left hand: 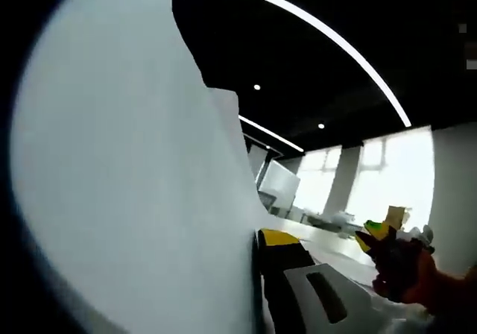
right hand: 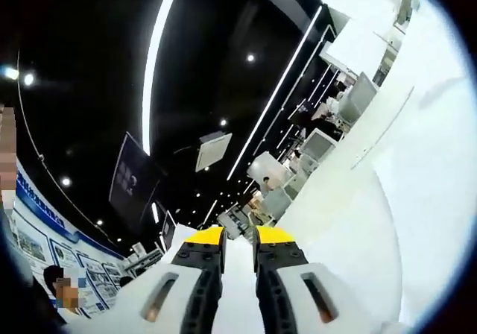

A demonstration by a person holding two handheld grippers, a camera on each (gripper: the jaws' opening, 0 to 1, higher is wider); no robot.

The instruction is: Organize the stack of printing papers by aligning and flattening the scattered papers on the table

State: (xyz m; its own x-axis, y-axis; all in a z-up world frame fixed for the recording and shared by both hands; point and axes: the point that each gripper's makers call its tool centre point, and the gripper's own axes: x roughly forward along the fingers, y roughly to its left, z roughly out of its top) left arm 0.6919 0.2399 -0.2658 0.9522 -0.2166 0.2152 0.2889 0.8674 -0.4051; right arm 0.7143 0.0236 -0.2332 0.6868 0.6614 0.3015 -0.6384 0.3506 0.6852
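Dark ceiling with strip lights, an open office hall behind. I see the paper stack lifted on edge in the left gripper, long axis rising upward; I judge it light, floppy, slippery, best pinched near an edge. Right gripper jaws clamp a sheet edge, nearly together.

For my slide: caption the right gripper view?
Right gripper clamps upright white paper edge between yellow-tipped fingers.
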